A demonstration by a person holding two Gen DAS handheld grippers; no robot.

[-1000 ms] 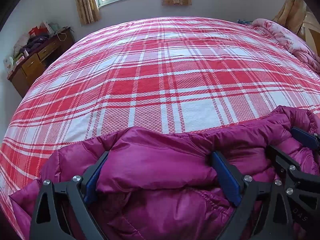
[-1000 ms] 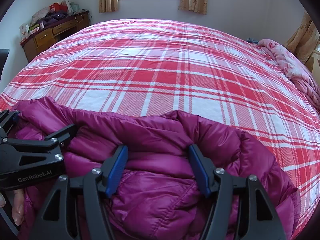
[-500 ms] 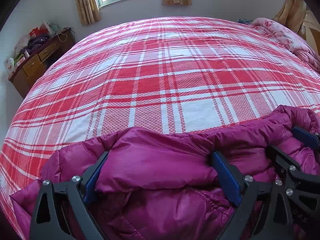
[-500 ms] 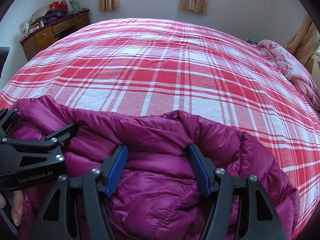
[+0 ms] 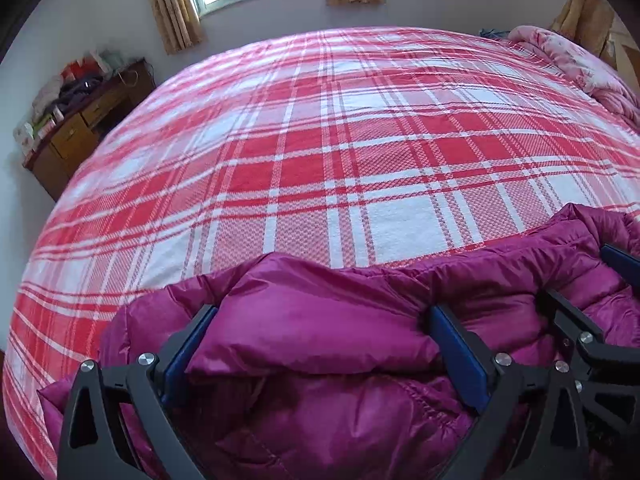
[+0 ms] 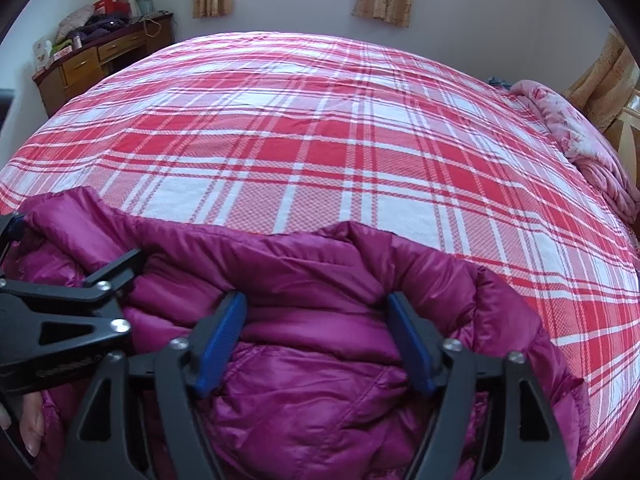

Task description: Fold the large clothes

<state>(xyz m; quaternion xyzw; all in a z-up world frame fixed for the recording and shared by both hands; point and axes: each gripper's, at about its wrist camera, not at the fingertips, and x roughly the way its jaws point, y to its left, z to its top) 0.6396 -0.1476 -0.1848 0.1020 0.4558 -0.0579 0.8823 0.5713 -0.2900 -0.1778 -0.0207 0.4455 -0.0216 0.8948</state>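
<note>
On plaid bed [image 5: 320,152], magenta jacket [image 5: 328,320] lying crosswise, both tools spread around its folds

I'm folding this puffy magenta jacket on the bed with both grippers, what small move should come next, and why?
Probably close both grippers. The left gripper and right gripper each straddle a puffed fold along the magenta down jacket's far edge, jaws wide apart and side by side, so neither has a firm hold yet for lifting it over the plaid bedspread.

- Left gripper [image 5: 320,344]: blue-padded jaws wide, a puffy fold bulging between them.
- Magenta down jacket [image 5: 320,408]: bunched on the red plaid bedspread [image 5: 340,152].
- Right gripper [image 5: 584,292]: alongside, partly cropped.
</note>
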